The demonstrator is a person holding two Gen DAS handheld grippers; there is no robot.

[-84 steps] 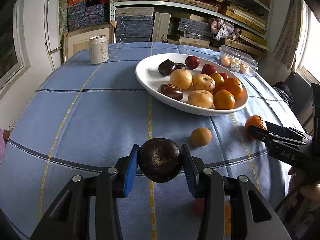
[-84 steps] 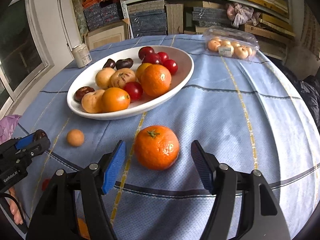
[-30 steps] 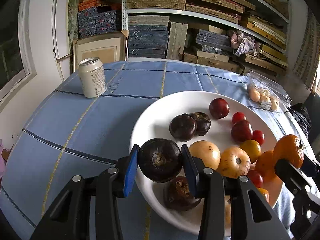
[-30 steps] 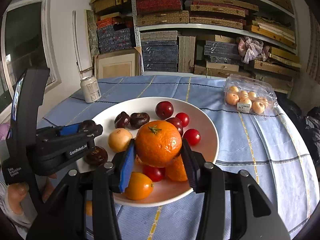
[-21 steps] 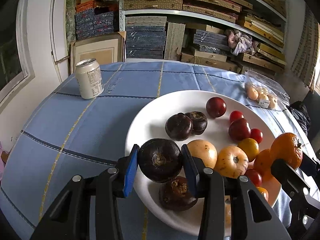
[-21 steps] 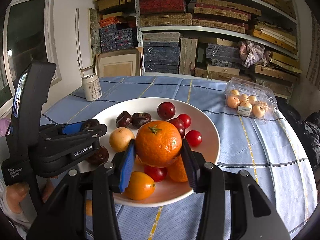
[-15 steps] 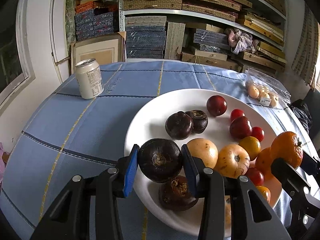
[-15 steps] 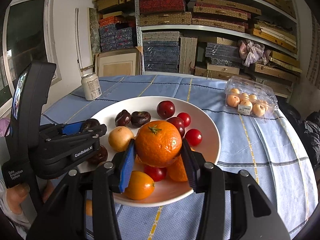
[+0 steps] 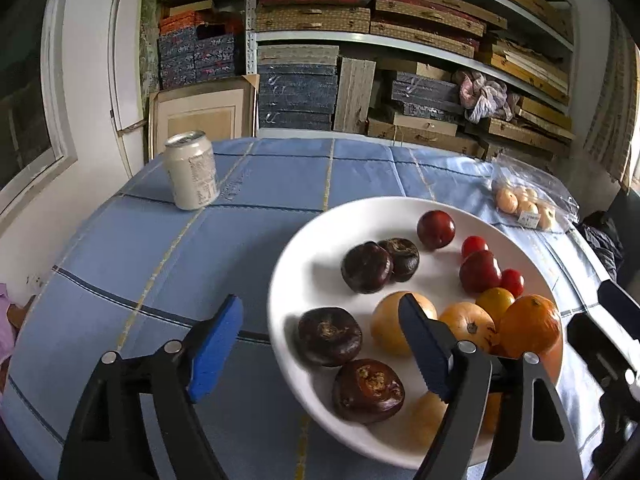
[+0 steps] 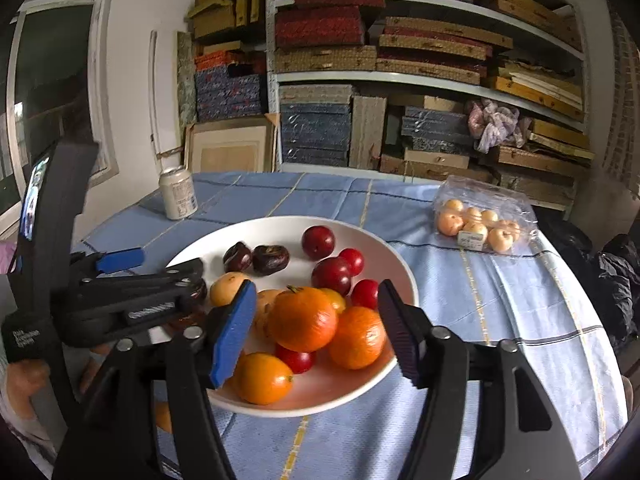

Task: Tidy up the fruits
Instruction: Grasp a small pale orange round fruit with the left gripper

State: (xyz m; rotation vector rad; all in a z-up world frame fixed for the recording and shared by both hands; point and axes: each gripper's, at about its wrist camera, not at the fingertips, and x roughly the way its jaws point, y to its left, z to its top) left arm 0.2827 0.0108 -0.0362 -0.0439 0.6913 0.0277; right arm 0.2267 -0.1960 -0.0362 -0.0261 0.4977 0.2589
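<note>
Left gripper [image 9: 320,344] over near-left edge of white plate [image 9: 288,280], jaws opening, pads well apart, nothing clamped; dark round fruit [image 9: 330,336] lying on plate betw. the pads, touching neither, w/ another dark fruit [image 9: 368,390] just below it. Right gripper [image 10: 316,328] over near side of same plate, jaws opening too; orange [image 10: 302,319] betw. pads but clear of both, sitting atop the pile beside a second orange [image 10: 357,337] and above a red fruit [image 10: 295,360]. Two more dark fruits [image 9: 378,266] mid-plate, red plum [image 9: 436,229] at far side. Plate on blue-cloth surface [image 9: 160,248]. Drink can [image 9: 191,176] upright at far left, clear pack of small pale fruits [image 10: 476,224] at far right, both well apart from plate.
</note>
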